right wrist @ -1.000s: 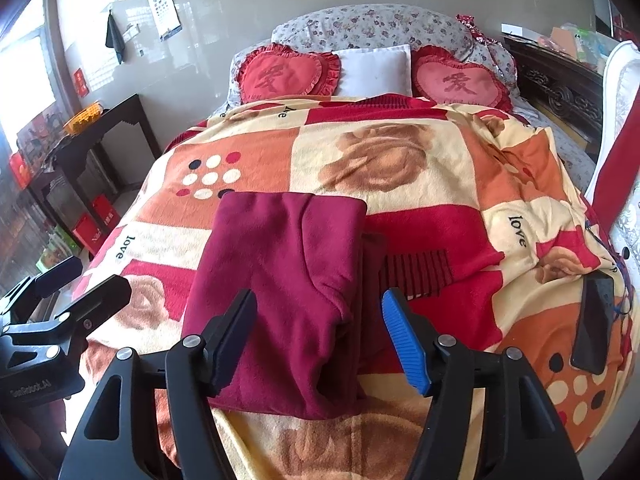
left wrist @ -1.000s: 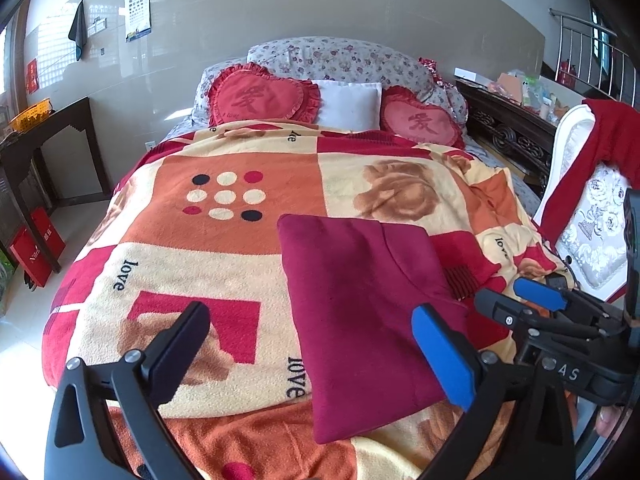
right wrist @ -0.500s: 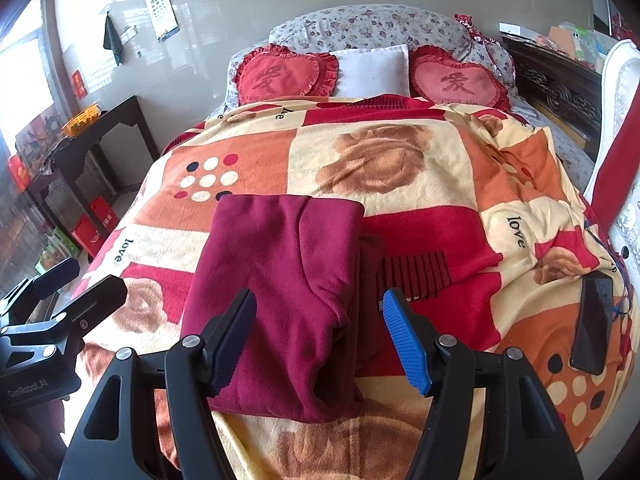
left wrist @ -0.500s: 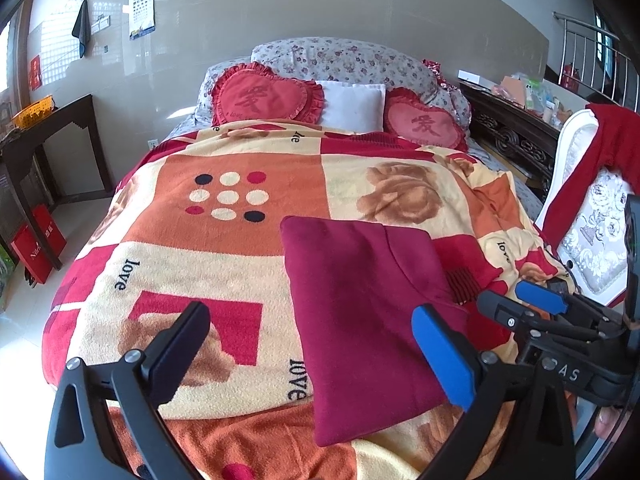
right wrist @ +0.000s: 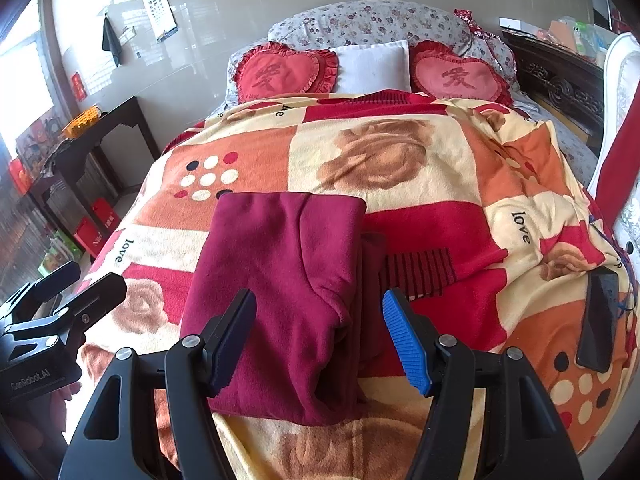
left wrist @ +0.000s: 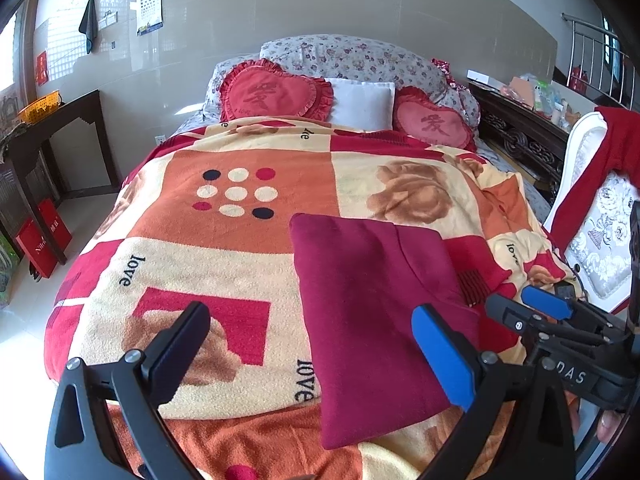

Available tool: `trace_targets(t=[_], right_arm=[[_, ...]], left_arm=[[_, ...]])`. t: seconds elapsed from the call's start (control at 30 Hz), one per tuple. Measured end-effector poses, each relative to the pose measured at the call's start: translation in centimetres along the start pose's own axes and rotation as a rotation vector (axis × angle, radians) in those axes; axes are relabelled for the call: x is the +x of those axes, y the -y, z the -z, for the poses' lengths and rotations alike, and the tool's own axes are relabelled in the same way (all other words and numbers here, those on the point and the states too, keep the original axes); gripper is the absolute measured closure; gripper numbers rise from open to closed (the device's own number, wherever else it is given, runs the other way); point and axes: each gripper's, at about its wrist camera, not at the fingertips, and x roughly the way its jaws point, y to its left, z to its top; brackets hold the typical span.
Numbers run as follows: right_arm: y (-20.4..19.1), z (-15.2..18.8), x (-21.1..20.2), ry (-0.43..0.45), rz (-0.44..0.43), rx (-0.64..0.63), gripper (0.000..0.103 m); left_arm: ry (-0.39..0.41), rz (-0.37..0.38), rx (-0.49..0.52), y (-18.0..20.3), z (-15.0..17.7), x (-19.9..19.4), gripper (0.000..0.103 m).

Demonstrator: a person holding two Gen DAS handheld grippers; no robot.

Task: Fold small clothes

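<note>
Fleece covers the bed: a patchwork blanket (left wrist: 240,240) in orange, cream and red. On it, at five o'clock from the dotted patch, lies the maroon garment (right wrist: 288,280), folded into a thick rectangle, seemingly finished. Left gripper (left wrist: 312,352) and right gripper (right wrist: 318,340) hover above, jaws wide apart, holding nothing.

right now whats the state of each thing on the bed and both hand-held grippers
maroon garment: folded into a rectangle, lying flat on the blanket, not gripped
blanket: spread over the bed
left hand-held gripper: open, empty, above the blanket
right hand-held gripper: open, empty, above the garment's near end
dark phone: lying flat near the blanket's right edge
</note>
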Motion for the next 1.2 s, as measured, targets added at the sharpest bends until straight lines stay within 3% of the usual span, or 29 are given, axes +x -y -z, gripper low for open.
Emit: trace_targets(t=[1.2], right_arm=[[-0.73, 0.20, 0.54, -0.013, -0.020, 0.003, 0.056]], left_arm=[[-0.010, -0.017, -0.012, -0.06, 0.07, 0.47, 0.000]])
